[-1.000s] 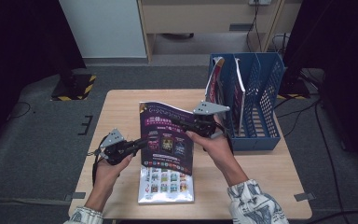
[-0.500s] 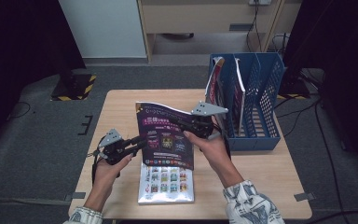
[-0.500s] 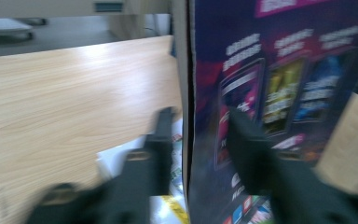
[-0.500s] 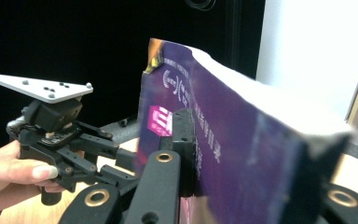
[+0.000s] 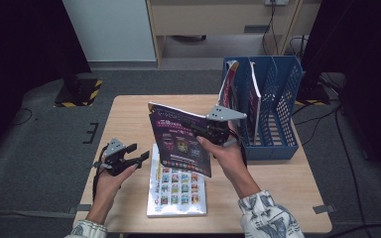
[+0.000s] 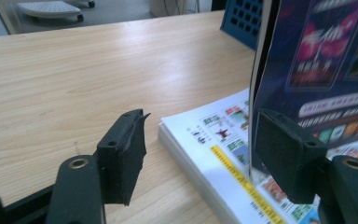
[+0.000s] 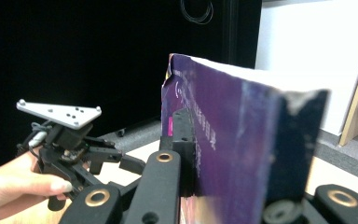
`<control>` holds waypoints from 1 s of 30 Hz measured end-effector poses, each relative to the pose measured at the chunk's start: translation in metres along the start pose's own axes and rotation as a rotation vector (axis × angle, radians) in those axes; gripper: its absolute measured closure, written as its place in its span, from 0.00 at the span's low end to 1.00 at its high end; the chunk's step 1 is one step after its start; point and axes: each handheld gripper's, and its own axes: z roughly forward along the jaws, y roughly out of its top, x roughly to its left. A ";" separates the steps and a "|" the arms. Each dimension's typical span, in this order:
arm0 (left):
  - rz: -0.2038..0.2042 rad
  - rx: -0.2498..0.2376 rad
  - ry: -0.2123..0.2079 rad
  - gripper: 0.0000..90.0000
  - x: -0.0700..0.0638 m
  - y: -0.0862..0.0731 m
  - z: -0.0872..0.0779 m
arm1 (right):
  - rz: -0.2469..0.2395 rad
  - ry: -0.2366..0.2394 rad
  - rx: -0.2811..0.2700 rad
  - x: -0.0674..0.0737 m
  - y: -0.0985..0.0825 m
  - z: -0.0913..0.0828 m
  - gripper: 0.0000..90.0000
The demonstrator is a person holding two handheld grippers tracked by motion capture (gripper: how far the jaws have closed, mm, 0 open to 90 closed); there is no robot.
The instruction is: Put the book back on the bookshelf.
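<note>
Right gripper (image 5: 204, 133) clamped on purple magazine (image 5: 178, 144), lifted, tilted. Left gripper (image 5: 140, 157): jaws just been opening, nothing gripped, beside the stack (image 5: 176, 191), probably booklets.

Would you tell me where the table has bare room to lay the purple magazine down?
Bare wood lies along the table's far-left part, beyond the left gripper, and near the front-right corner. It is crowded around the flat booklet and the blue rack.
</note>
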 end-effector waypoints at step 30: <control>0.029 0.165 0.110 0.07 0.013 -0.019 0.014 | -0.005 -0.066 -0.029 -0.011 0.015 -0.035 0.93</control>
